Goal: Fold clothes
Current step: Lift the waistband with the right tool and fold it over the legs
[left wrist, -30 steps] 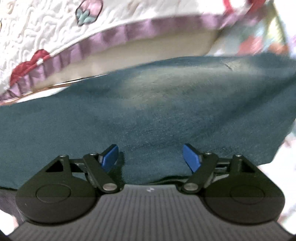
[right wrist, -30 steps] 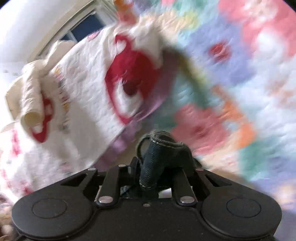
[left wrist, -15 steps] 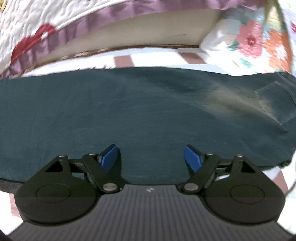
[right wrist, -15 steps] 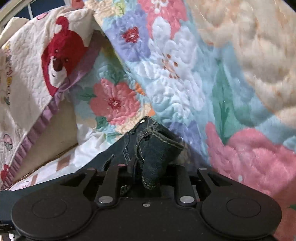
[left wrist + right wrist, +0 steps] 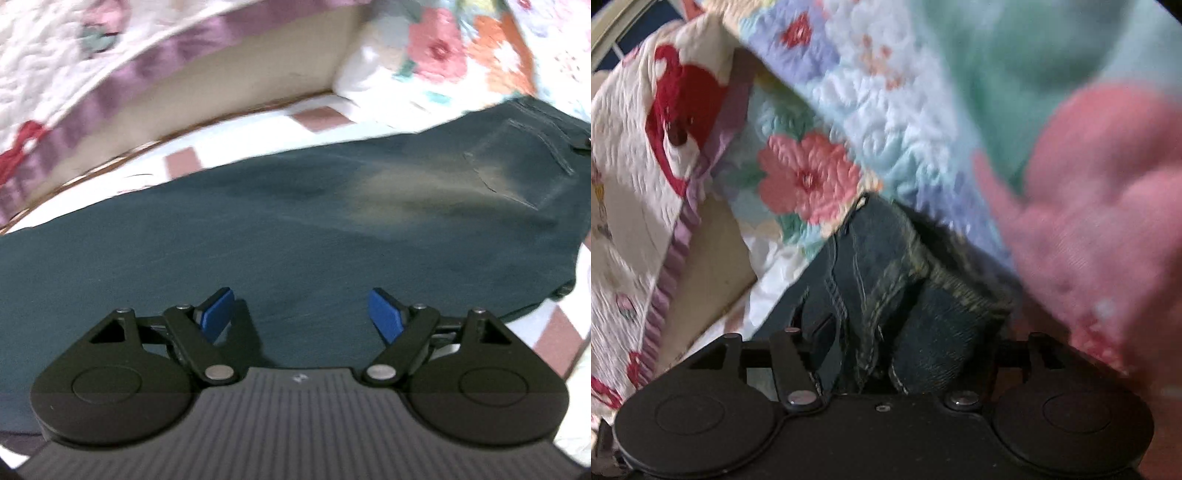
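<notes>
Dark blue-green jeans (image 5: 280, 236) (faded paler near the pocket); pink-and-white checked sheet (image 5: 184, 162); floral quilt (image 5: 812, 177) in pink, blue, green.

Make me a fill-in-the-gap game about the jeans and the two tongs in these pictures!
1. The left tongs hover over the jeans with their blue tips wide ____.
2. A bunched-up fold of the jeans sits between the fingers of the ____ tongs.
3. The square stitched onto the jeans near the flowery quilt is a ____.
4. The frilly border of the white quilt is coloured ____.

Missing words: open; right; pocket; purple
</notes>
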A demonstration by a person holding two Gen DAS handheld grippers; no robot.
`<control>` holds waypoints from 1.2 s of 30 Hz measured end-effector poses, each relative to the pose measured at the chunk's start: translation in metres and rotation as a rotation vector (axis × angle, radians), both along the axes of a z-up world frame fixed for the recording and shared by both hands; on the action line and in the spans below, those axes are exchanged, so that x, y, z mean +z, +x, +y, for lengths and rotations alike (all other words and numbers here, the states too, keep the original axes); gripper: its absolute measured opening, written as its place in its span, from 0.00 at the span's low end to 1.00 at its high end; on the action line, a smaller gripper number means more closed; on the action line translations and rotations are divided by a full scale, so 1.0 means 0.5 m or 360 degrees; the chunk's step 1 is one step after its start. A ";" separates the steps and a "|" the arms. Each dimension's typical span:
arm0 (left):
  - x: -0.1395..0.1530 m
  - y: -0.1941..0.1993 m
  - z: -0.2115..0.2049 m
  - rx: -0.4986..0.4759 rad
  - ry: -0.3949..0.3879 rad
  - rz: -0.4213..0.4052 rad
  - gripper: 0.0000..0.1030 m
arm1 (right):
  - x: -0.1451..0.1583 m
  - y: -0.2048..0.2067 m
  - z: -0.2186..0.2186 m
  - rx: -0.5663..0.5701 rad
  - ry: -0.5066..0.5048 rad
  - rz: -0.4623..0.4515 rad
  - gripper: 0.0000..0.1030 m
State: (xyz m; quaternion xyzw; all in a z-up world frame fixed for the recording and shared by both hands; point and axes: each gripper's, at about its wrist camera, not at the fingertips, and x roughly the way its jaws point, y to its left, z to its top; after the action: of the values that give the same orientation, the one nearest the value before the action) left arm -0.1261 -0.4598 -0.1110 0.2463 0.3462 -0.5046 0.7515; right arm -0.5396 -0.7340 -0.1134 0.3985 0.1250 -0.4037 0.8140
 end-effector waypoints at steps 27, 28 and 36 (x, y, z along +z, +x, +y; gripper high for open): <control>0.015 -0.099 -0.097 -0.0307 -0.0140 0.0966 0.79 | 0.316 -0.094 0.154 -0.0308 -0.1006 0.0315 0.12; 0.004 -0.106 -0.101 -0.0283 -0.0114 0.0957 0.75 | 0.307 -0.111 0.137 -0.0327 -0.0940 0.0289 0.12; 0.059 -0.127 -0.059 -0.0266 -0.0058 0.0507 0.76 | 0.239 0.037 0.154 0.0024 -0.0957 0.0616 0.13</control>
State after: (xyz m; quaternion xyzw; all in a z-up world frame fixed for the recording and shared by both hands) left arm -0.1895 -0.4891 -0.0815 0.1776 0.4302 -0.6040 0.6470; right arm -0.5210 -0.6570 0.0059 0.0563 0.1554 -0.4844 0.8591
